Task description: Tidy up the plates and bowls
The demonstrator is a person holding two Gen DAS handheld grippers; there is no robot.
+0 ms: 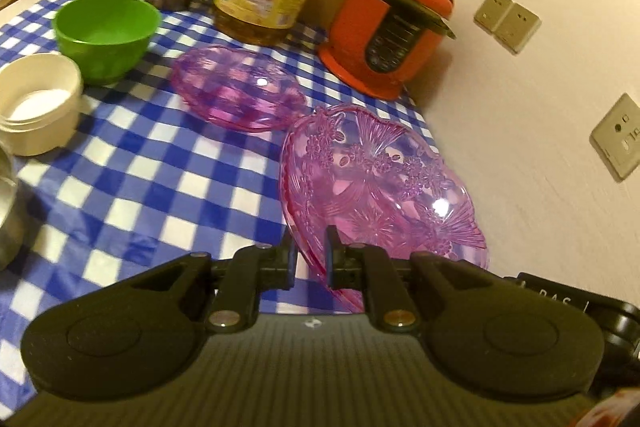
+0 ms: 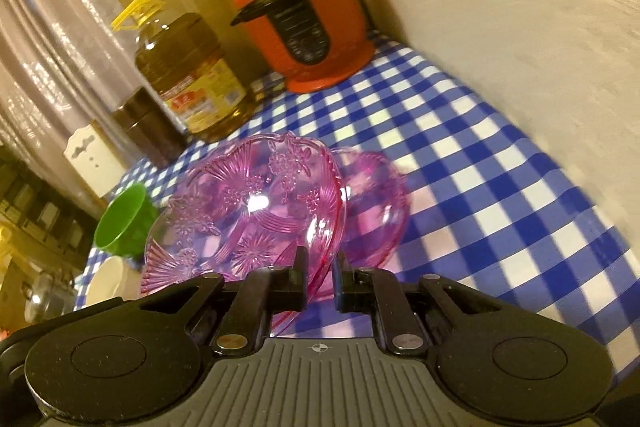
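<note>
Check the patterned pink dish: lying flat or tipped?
Tipped. The patterned pink dish stands on edge, rim pinched by the left claw and right claw, above the checkered tablecloth.

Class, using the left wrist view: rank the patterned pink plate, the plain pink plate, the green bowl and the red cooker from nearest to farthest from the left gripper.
1. Patterned pink plate: gripped at its rim by the left gripper.
2. Plain pink plate: on the cloth just beyond.
3. Green bowl, far left, and red cooker, far right: too close to call.
</note>
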